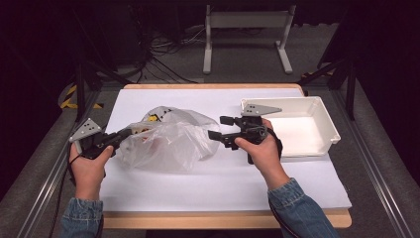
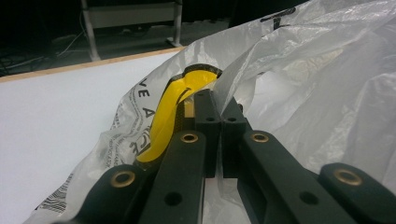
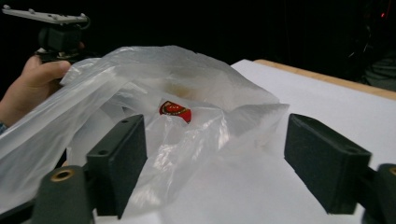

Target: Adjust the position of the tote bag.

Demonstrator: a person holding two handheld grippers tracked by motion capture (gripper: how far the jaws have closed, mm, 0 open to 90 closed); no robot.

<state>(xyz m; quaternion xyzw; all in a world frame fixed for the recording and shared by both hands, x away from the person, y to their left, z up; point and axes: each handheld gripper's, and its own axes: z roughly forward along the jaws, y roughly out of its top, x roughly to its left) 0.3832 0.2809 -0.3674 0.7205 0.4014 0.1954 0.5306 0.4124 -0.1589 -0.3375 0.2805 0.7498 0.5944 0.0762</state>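
Left fingers [image 2: 219,123] — clamped on bag [image 1: 168,141] edge | right fingers [image 3: 215,163] — spread around bag

The thin, translucent plastic bag [image 1: 168,141] in mid-frame looks glossy and crinkled, with a slick yellow printed patch [image 2: 170,107]. My black claw jaws [image 2: 219,121] look matt, hard plastic with brass-coloured rivets. Beneath lies a smooth, matt white sheet [image 1: 223,178]; the white rectangular plastic tray [image 1: 324,114] at right shines faintly.

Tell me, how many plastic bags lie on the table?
1. The plastic bag lies on the white sheet, left of the white tray, with its left edge pinched in the left claw. Nothing suggests another one.
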